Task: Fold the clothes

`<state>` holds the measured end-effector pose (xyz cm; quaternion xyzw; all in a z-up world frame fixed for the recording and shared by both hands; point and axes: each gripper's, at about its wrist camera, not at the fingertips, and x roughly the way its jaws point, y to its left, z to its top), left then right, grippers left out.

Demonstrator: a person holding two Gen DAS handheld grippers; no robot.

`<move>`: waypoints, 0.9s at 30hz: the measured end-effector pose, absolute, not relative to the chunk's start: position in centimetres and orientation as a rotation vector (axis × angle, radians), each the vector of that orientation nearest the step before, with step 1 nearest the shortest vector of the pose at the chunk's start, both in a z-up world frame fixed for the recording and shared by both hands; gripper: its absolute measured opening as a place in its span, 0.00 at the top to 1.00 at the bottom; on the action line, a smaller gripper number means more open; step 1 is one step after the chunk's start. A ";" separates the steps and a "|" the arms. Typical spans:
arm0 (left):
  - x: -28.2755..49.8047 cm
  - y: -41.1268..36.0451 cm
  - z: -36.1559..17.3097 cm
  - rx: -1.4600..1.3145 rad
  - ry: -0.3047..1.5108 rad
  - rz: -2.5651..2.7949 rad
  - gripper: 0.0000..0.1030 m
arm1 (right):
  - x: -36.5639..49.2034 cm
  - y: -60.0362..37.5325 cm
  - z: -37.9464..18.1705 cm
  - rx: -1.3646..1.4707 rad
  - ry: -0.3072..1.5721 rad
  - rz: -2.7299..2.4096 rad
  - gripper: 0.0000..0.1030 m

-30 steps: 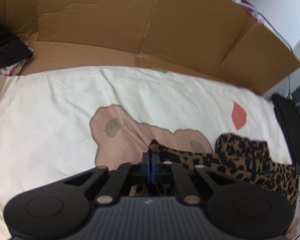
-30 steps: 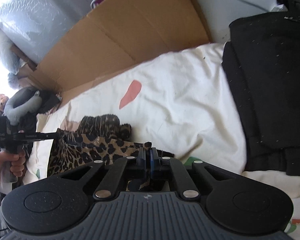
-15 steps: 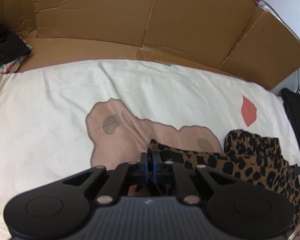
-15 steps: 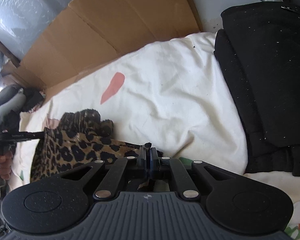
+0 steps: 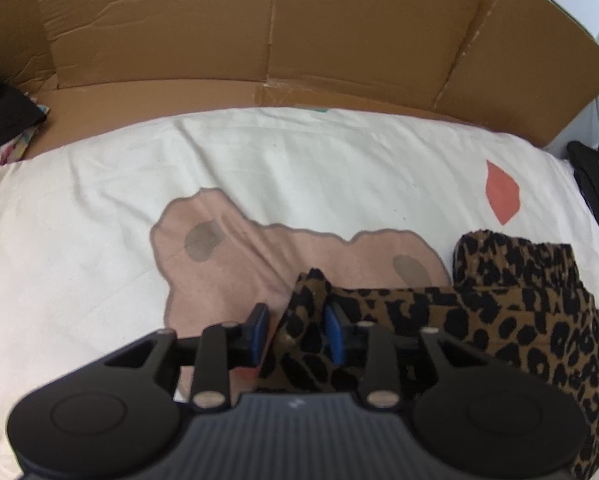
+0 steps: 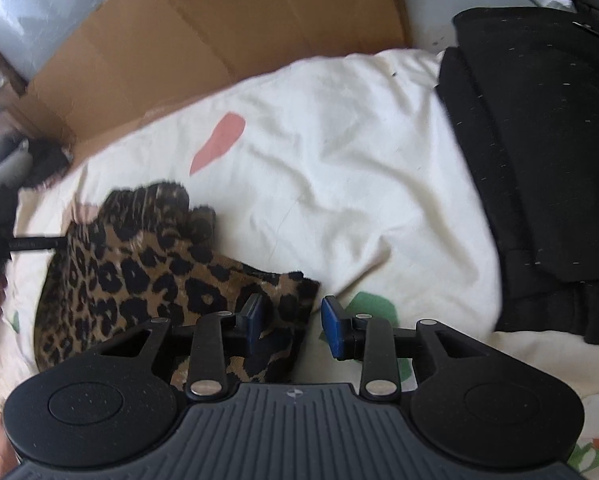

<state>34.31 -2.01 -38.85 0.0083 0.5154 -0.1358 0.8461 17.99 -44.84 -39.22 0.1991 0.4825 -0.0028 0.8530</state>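
bed sheet (image 5: 99,264) (cream, printed) | leopard-print garment (image 5: 519,320) | black clothes (image 6: 539,160)

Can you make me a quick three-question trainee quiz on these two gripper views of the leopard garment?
1. True or false: the left gripper is clamped shut on the leopard-print garment.
2. The black folded clothes lie on the garment's: A) right B) left, in the right wrist view?
3. What stands behind the cream sheet?

Key: 1. False, both jaws have just been opening, fabric loose between them. 2. A. 3. Cardboard.
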 end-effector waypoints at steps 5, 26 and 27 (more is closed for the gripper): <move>34.0 -3.1 -38.9 0.067 1.081 -0.294 0.68 | 18.5 -43.5 -39.6 0.359 1.033 -0.017 0.58; 31.9 -3.6 -36.6 0.135 1.028 -0.288 0.93 | 18.1 -42.5 -37.7 0.273 0.967 -0.006 0.93; 31.8 -3.4 -36.2 0.132 1.018 -0.286 0.93 | 17.9 -42.7 -37.2 0.272 0.953 -0.007 0.94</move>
